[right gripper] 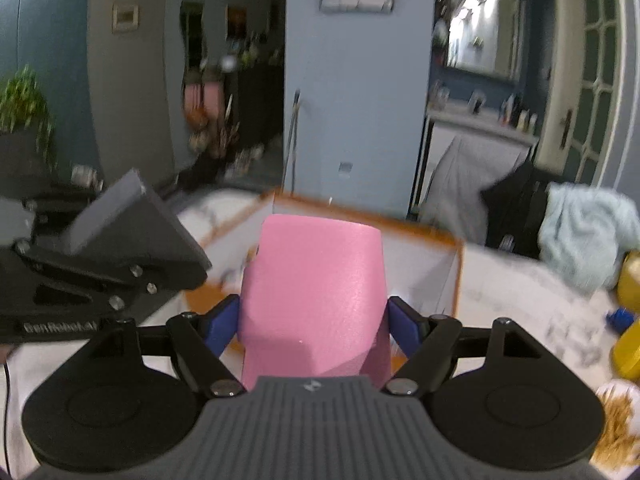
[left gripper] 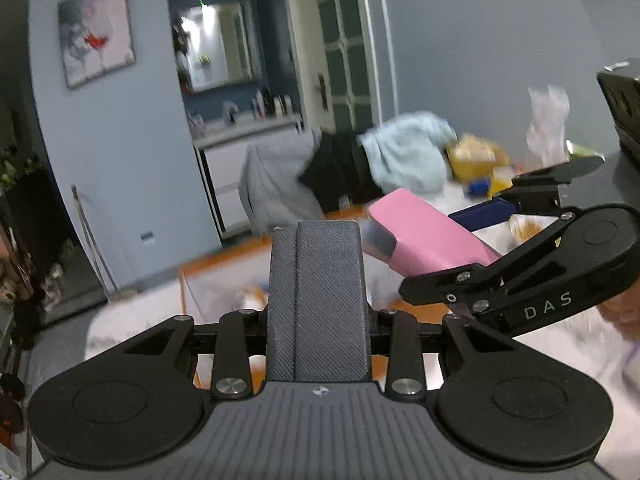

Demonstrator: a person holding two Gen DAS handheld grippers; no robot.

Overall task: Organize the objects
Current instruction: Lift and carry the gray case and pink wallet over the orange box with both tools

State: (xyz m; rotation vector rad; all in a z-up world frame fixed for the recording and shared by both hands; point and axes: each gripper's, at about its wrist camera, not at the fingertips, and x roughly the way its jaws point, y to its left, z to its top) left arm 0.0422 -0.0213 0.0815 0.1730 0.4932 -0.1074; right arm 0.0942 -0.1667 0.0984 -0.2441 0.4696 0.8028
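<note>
1. The pink case (right gripper: pixel 316 292) sits clamped between the blue pads (right gripper: pixel 222 326) of the right gripper (right gripper: pixel 316 320), held up in the air above the white box with orange edges (right gripper: pixel 440 268).
2. The left gripper (left gripper: pixel 318 240) has its grey fingers pressed together with nothing between them, just left of the case.
3. A pale blue towel (left gripper: pixel 408 152) lies beyond on the table (right gripper: pixel 520 292).

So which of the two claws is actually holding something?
The right claw, with blue fingers, clamps the pink case. The left claw, with grey pads, is shut on nothing.
</note>
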